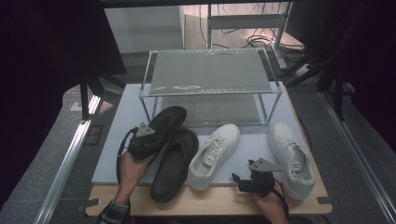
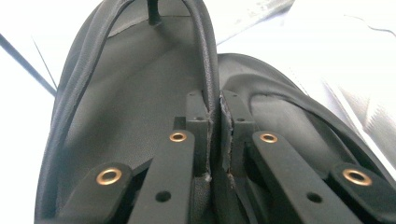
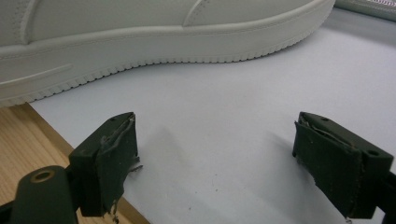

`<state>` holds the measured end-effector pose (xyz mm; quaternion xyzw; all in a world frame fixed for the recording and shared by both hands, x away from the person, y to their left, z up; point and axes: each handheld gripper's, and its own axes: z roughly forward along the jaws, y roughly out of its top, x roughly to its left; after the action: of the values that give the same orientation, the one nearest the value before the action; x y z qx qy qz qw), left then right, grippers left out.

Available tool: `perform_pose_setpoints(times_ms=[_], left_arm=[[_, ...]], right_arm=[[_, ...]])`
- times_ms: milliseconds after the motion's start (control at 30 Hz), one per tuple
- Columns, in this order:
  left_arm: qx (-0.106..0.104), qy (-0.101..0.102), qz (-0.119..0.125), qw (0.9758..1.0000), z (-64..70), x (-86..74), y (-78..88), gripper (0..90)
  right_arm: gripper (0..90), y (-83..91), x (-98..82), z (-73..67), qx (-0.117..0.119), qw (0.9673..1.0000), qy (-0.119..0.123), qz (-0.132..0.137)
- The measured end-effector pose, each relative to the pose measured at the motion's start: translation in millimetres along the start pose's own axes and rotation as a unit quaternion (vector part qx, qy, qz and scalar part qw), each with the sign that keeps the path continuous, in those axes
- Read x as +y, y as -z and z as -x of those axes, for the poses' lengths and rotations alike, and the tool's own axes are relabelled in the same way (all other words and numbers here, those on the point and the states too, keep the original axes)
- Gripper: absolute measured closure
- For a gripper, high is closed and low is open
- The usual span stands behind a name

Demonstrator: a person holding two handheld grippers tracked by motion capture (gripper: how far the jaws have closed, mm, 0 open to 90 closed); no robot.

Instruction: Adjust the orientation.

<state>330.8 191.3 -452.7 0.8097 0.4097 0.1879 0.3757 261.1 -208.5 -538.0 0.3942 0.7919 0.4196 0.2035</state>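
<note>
left gripper view shows left tongs [image 2: 215,135] clamped on slipper [image 2: 140,93] rim; right tongs [image 3: 217,158] apart.

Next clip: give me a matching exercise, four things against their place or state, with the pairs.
1. left tool
2. right tool
3. rack
4. left sneaker

a. open, over the mat
b. empty, behind the shoes
c. shut on a slipper's edge
d. flat, beside the second slipper

Pairs: 1-c, 2-a, 3-b, 4-d
</note>
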Motion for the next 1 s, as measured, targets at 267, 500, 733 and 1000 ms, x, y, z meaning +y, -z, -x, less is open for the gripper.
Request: perform_pose_setpoints(times_ms=[267, 500, 733, 1000], left_arm=[[0.002, 0.002, 0.000, 1.0000, -6.7, 9.0, -21.0, 82.9], [0.004, 0.005, -0.004, 1.0000, -13.0, 11.1, -37.1, 82.8], [-0.011, 0.031, -0.004, 0.9995, -24.6, 8.7, -53.7, 82.5], [-0.005, 0.016, -0.019, 0.9997, -22.5, 11.8, -62.6, 81.4]], right_arm=[[14.2, 0.0, 0.0, 0.0, 0.000, 1.0000, 0.000, 0.000], [14.2, 0.0, 0.0, 0.1, 0.000, 1.0000, 0.000, 0.000], [14.1, -0.1, 0.0, 0.3, 0.000, 1.0000, 0.001, 0.001], [14.2, 0.0, 0.0, 0.1, 0.000, 1.0000, 0.000, 0.000]])
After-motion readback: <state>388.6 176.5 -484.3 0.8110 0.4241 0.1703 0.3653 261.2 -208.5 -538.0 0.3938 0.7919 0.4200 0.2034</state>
